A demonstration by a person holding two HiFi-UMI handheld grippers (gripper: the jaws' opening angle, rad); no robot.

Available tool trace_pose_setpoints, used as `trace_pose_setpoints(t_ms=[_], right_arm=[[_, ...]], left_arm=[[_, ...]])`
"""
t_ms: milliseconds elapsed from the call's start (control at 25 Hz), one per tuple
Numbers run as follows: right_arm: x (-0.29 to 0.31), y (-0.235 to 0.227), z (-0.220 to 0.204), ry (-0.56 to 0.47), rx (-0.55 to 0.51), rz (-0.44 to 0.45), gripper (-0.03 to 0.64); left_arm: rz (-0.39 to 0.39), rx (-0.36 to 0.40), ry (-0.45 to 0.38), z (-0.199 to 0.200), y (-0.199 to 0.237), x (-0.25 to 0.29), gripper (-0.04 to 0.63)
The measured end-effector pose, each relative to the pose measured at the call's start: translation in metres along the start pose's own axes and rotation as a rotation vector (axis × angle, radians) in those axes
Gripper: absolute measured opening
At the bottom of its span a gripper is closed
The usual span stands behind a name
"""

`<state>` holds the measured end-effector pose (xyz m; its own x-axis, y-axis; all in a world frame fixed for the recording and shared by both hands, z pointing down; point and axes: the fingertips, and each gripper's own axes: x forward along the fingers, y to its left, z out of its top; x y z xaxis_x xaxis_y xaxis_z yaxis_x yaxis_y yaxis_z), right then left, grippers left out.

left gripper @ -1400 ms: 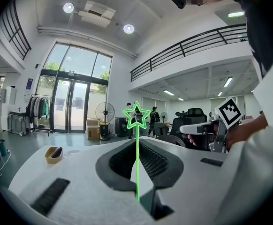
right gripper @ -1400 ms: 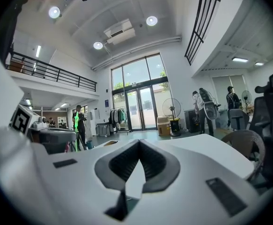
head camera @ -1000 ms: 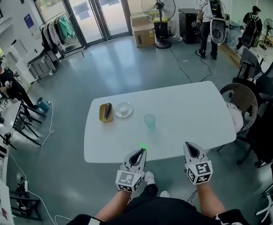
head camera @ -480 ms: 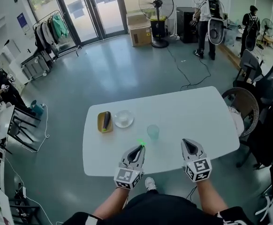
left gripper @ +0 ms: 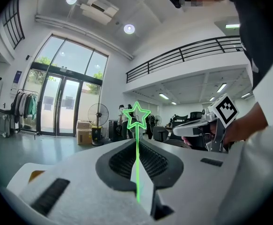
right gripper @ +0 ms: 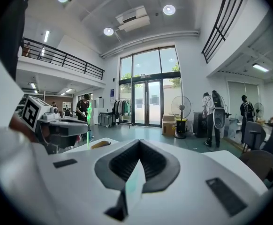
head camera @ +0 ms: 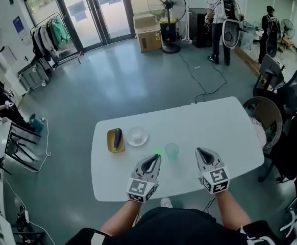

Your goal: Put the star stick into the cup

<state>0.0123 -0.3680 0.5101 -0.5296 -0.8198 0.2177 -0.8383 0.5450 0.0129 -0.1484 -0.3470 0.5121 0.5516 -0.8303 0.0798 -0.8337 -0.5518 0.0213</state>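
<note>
Left gripper with its jaws pressed together on the thin shaft of the star stick, which stands upright from the seam with its green outlined star uppermost. In the head view the star lies just beside the cup, to its left and not yet over the mouth, while the cup stands free on the white surface. The right gripper hangs near the cup's other side, jaws closed. A faint green tint at their seam is too indistinct to identify, but they appear to hold nothing. Principal risks, as judged from this arrangement: the cup is light, narrow-mouthed and unsupported, so a shaft brought in from the side could strike the rim and tip or slide it. The star is carried tip-up, so the stick probably needs turning before insertion, and a pinch on so slender a shaft may let it twist or slip out during that turn. Release from above the rim could let the stick bounce out or topple the cup. The small dish and yellow tray lie well clear to the left.
</note>
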Motion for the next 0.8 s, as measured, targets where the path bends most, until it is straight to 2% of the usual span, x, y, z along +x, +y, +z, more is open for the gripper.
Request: trace_pose_setpoints(t_ms=[160,400,800], right_arm=[[0.008,-0.001,0.005,-0.012,-0.001,0.014,0.005],[0.019,-0.004,0.004,-0.034,0.015,0.066,0.005],[0.038,-0.028,0.005,-0.016,-0.003,0.14,0.005]], left_arm=[[0.016,-0.006,-0.016,0.011,0.009,0.014,0.03],[0.007,-0.022,-0.003,-0.002,0.009,0.034,0.029],[0.074,-0.077,-0.027,0.013,0.019,0.076,0.029]])
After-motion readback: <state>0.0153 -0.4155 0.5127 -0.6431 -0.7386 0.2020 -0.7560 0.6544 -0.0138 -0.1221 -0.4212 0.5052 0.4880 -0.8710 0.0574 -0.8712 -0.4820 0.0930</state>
